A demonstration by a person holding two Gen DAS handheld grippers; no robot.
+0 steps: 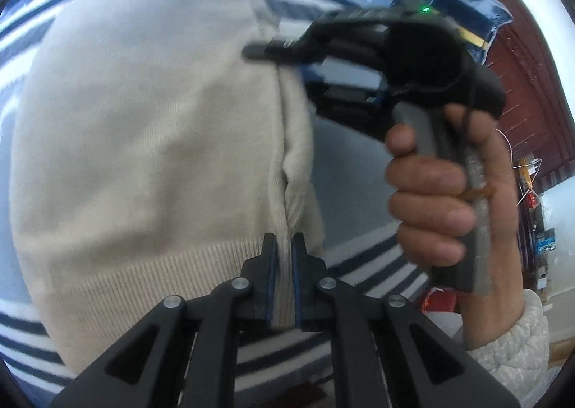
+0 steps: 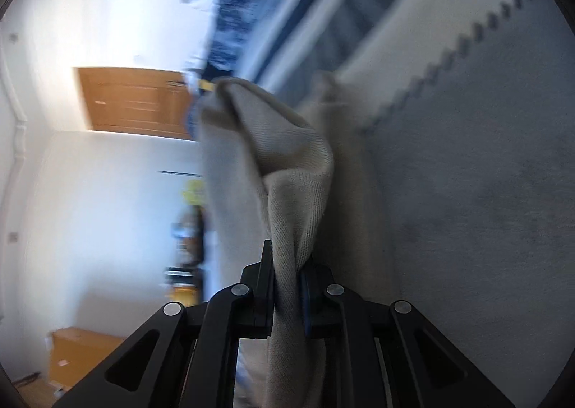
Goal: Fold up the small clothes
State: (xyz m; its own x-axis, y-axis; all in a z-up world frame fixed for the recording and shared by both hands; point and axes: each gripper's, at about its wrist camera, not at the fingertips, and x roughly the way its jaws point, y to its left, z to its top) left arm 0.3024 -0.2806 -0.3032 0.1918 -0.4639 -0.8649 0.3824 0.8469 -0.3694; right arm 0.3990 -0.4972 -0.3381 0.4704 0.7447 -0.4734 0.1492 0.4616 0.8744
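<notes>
Cream sweater (image 1: 143, 138): soft matt knit, ribbed hem. Striped blanket (image 1: 363, 275): fleecy cloth.

Both views are bright with soft, cool daylight and no hard shadows. The fisheye lens bends straight lines near the edges and leaves a black rim in the corners. In the left wrist view the sweater (image 1: 143, 142) is fairly sharp near the tongs (image 1: 284, 264), while the other tongs (image 1: 262, 50) smear with motion blur. The right wrist view is blurred throughout; the white wall (image 2: 90, 192) glares, washed out, and only the knit cloth (image 2: 287, 214) close to the lens shows texture.
</notes>
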